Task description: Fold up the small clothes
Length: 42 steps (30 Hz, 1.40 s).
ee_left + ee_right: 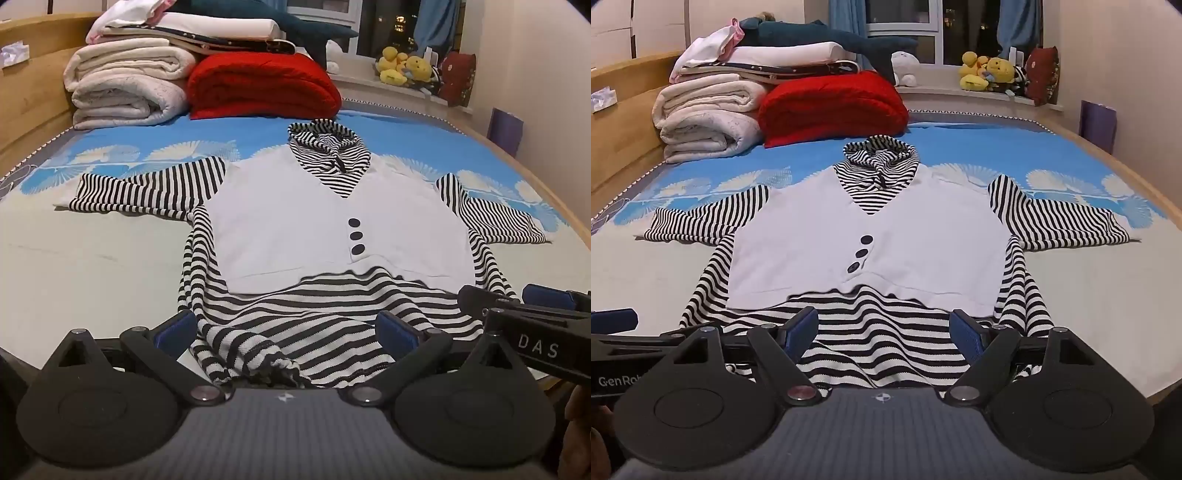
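A small hooded top (295, 221) lies face up on the bed, with a white front panel, three dark buttons, and black-and-white striped sleeves, hood and hem. It also shows in the right wrist view (886, 236). Both sleeves are spread out sideways. My left gripper (286, 328) is open over the bunched striped hem at its left half. My right gripper (884, 334) is open over the hem's right half; it also shows at the right edge of the left wrist view (517, 299). Neither holds cloth.
The bed sheet (92, 251) is blue and white. A red folded blanket (262, 85) and stacked white quilts (125, 88) sit at the far left. Yellow plush toys (402, 66) line the window ledge. A wooden bed frame (29, 92) runs along the left.
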{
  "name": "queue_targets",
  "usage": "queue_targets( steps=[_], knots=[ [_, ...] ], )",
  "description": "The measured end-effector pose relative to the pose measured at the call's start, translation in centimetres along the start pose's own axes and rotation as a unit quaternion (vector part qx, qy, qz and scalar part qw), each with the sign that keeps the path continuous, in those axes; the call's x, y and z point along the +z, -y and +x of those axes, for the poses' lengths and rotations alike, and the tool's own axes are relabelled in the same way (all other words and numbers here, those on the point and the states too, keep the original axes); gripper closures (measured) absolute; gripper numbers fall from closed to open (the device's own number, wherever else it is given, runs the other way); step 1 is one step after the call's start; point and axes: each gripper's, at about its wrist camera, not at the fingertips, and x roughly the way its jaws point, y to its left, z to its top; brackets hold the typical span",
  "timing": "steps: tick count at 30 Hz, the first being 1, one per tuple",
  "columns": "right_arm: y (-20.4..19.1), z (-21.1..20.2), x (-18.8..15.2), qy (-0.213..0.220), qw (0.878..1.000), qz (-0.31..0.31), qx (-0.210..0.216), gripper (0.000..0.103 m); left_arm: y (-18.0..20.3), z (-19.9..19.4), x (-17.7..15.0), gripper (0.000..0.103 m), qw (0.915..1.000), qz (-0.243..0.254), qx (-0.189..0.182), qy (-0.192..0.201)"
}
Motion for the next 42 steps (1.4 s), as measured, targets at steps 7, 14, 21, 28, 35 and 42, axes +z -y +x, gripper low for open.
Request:
queue_targets(
  steps=[7, 14, 21, 28, 35, 42],
  knots=[
    [0.23, 0.23, -0.09, -0.004, 1.0, -0.002, -0.007, 0.024, 0.2, 0.29, -0.09, 0.001, 1.0, 0.003, 0.002, -0.003],
    [0.4, 0.72, -0.74, -0.002, 1.0, -0.003, -0.008, 0.024, 0.2, 0.49, -0.3, 0.001, 1.0, 0.005, 0.002, -0.006],
    [0.08, 0.55, -0.39, -0.005, 1.0, 0.003, -0.004, 0.024, 0.1, 0.52, -0.27, 0.001, 1.0, 0.002, 0.002, -0.009],
    [0.04, 0.54, -0.38, -0.01, 1.0, 0.006, -0.002, 0.024, 0.03, 0.59, -0.22, 0.001, 0.9999, 0.001, 0.002, -0.011],
    [0.07, 0.56, -0.31, -0.012, 1.0, 0.004, -0.004, 0.024, 0.03, 0.67, -0.24, 0.001, 0.9999, -0.001, 0.001, -0.012],
    [0.09, 0.58, -0.29, -0.014, 1.0, 0.005, -0.003, 0.024, 0.05, 0.68, -0.27, 0.001, 0.9999, -0.001, 0.001, -0.012]
  ],
)
